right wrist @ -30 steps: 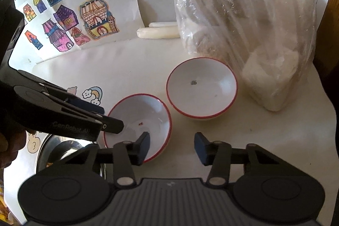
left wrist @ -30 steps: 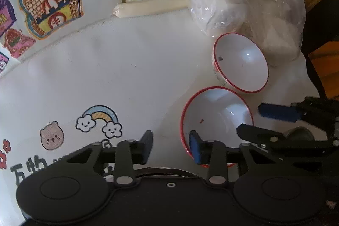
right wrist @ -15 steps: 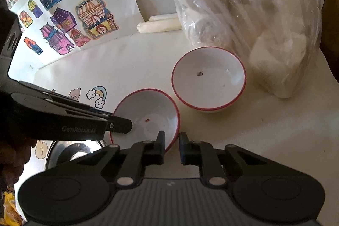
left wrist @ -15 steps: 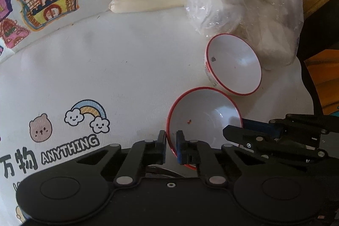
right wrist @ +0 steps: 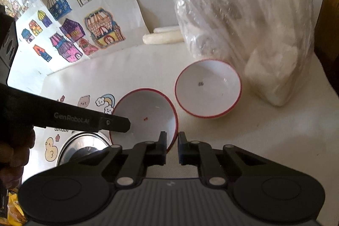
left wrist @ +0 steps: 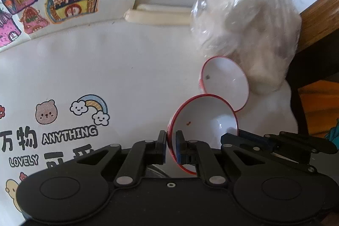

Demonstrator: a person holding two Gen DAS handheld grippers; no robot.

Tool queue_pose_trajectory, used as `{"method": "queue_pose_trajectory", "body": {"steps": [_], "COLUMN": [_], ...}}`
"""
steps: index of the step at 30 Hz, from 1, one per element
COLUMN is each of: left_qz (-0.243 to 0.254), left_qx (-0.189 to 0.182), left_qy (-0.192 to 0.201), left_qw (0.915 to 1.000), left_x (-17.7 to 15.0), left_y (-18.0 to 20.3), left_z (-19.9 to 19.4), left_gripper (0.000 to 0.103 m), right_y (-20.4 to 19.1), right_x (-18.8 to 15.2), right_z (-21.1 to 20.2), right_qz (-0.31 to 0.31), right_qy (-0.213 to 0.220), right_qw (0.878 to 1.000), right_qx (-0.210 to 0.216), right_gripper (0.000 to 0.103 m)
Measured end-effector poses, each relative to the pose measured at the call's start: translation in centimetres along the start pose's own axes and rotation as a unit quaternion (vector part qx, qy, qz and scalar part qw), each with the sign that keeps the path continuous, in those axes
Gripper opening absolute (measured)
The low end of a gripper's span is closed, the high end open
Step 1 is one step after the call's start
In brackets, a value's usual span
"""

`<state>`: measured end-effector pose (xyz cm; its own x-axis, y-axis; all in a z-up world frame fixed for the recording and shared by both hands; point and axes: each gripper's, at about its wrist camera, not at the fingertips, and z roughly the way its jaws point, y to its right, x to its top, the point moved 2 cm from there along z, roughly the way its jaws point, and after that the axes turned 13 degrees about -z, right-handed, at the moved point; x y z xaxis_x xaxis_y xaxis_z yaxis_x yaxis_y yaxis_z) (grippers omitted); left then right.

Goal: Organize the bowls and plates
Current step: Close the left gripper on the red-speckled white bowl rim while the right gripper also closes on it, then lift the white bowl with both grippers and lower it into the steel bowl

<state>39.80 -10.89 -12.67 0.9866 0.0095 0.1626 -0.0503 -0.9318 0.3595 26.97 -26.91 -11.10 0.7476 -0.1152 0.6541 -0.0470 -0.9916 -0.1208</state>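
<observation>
- Left gripper (left wrist: 170, 146): closed on the near bowl (left wrist: 208, 114), one finger outside the red rim and one inside, wall of the bowl pinched between.
- Right gripper (right wrist: 172, 146): narrowed to a small gap across the opposite side of the same rim; looks closed on it, though contact of the outer finger cannot be told for sure from the right wrist view.
- Near bowl (right wrist: 146, 113): held on two sides, just in front of the far bowl (right wrist: 208, 88); whether lifted clear of the table cannot be told. A small red fleck inside, otherwise nothing in it.
- Direction: round, so no long axis; opening faces up and appears tipped toward the far bowl in the left wrist view. Far bowl sits upright against the plastic bag (right wrist: 250, 35).
- Probable step: carry the near bowl over and nest it into the far bowl.
- To do it well: raise both sides together and level, keep the pinch firm but not twisting, since a thin glazed rim could slip or chip.
- Centre above the far bowl before lowering; let go only once seated.
- Mind the steel pot (right wrist: 82, 147), close on the near side away from the far bowl.
- Beyond the far bowl: the bag, then a pale roll (right wrist: 163, 37) by the wall.
</observation>
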Motion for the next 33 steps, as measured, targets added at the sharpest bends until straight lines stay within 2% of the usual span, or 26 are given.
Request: {"method": "queue_pose_trajectory", "body": {"steps": [7, 13, 22, 27, 33], "left_qz": [-0.007, -0.011, -0.020, -0.017, -0.025], "left_qx": [-0.021, -0.036, -0.046, -0.034, -0.018], "left_qy": [0.018, 0.016, -0.026, -0.052, -0.078], "left_qw": [0.9996, 0.9991, 0.9984, 0.9979, 0.9965], "left_x": [-1.3, -2.9, -6.4, -8.6, -9.5], "left_y": [2.4, 4.4, 6.3, 6.8, 7.2], "left_z": [-2.0, -2.3, -1.7, -0.8, -0.1], "left_gripper": [0.008, 0.008, 0.009, 0.009, 0.009], "right_y": [1.6, 3.1, 5.1, 5.6, 6.0], "right_x": [0.3, -0.6, -3.7, -5.5, -6.8], "right_z": [-3.4, -5.8, -8.6, -8.9, -8.7], "right_qz": [-0.009, -0.016, -0.027, -0.029, -0.035], "right_qy": [0.017, 0.019, -0.003, -0.025, -0.045], "right_qw": [1.000, 1.000, 1.000, 0.999, 0.998], "right_qx": [0.001, -0.002, 0.009, 0.023, 0.037], "right_gripper": [0.011, 0.011, 0.011, 0.011, 0.011]}}
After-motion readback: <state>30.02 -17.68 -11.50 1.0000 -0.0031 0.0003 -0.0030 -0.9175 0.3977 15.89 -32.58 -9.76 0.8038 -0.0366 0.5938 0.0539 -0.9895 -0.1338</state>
